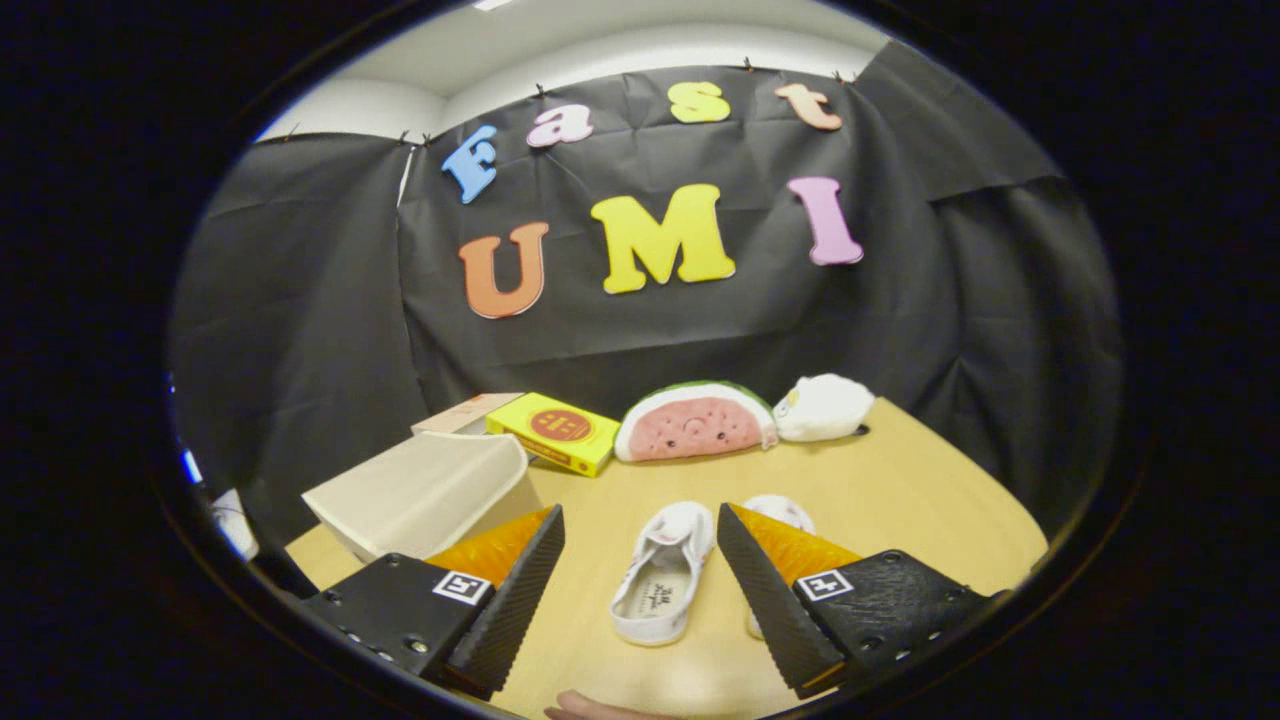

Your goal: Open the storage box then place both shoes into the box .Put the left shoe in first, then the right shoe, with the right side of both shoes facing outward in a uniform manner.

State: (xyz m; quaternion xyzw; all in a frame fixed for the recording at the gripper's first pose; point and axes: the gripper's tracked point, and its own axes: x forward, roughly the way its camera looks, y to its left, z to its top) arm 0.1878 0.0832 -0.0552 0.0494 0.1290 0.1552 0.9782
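Note:
My gripper [640, 535] is open, its fingers spread wide above the wooden table [900, 490]. Between the fingers lies a white shoe [660, 575], toe pointing away from me, opening facing up. A second white shoe [782, 512] lies beside it to the right, mostly hidden behind the right finger [770, 580]. The beige storage box [425, 495] stands to the left, just beyond the left finger [510, 590], with its lid shut and sloping toward me. Nothing is held.
A yellow carton [555, 432] and a brown box [465, 412] sit behind the storage box. A watermelon-slice plush [692, 422] and a white plush [822, 407] rest at the table's far edge. A fingertip of a person [590, 708] shows at the near edge.

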